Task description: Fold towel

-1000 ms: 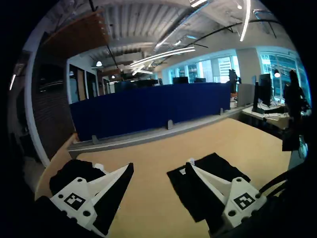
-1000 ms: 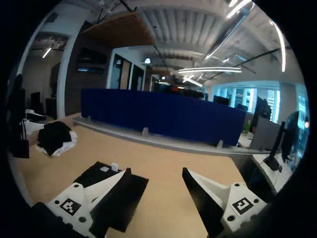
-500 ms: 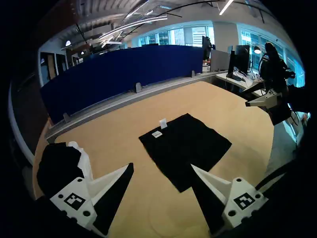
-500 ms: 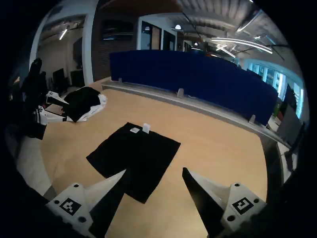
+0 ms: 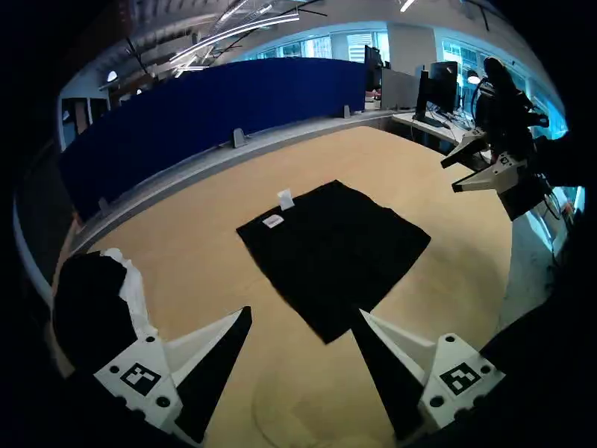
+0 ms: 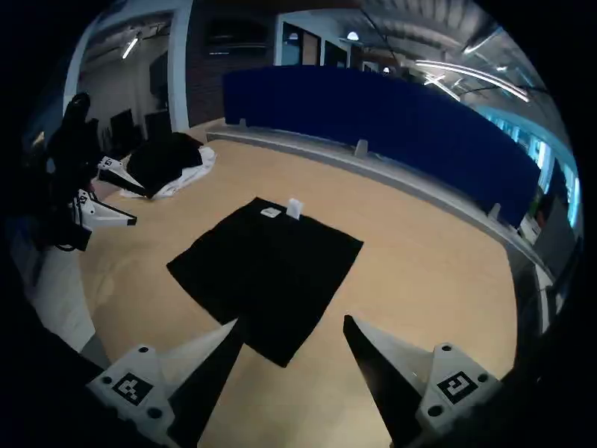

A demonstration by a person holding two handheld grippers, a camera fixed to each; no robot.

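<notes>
Both sets of jaws are found wide apart and empty: left gripper [image 5: 300, 313] and right gripper [image 6: 292, 319] are held above the table [image 5: 186, 246], where the black towel [image 5: 336, 246] lies flat at the middle, its near corner just ahead of the fingertips. A skewed fold is judged likely if unmatched corners are pinched; the thin edge could also be missed against the wood. Since one second ago, both views have been raised and tilted down, so the whole towel is seen.
</notes>
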